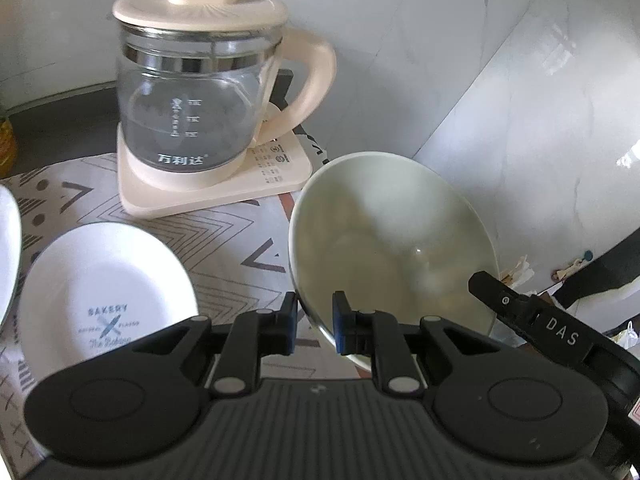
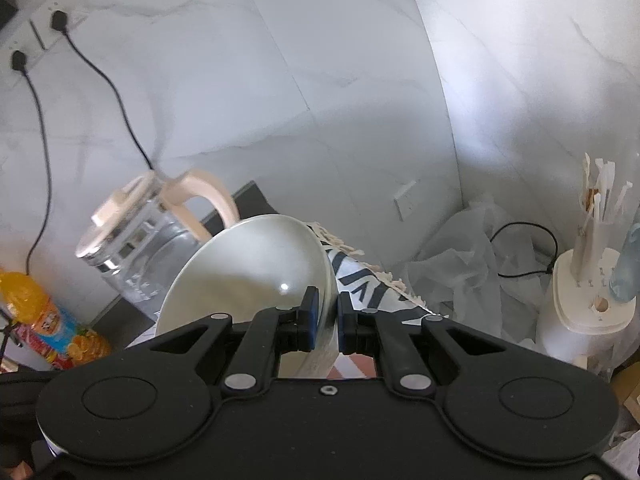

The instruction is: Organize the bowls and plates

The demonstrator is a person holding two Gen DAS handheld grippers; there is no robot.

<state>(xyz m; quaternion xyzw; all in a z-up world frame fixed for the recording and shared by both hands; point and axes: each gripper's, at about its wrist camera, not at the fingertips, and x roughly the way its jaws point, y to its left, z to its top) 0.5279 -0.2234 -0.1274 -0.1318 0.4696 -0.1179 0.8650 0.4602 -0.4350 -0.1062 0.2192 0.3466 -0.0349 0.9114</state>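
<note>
A pale green bowl (image 1: 392,240) hangs tilted above the patterned cloth (image 1: 240,240), held from two sides. My left gripper (image 1: 316,320) is closed narrowly over the bowl's near rim, one pad outside the wall and one inside. A black finger (image 1: 504,300) of my right gripper bites the bowl's right rim. In the right wrist view my right gripper (image 2: 328,320) is shut on the rim of the same bowl (image 2: 248,272). A white plate printed "BAKERY" (image 1: 104,280) lies on the cloth to the left, with the edge of another white plate (image 1: 8,248) beyond it.
A glass kettle (image 1: 192,100) with a cream lid stands on its base just behind the bowl. Marble walls meet in a corner at the right. An orange drink bottle (image 2: 48,320), a white stand (image 2: 588,300) and crumpled plastic wrap (image 2: 460,264) surround the spot.
</note>
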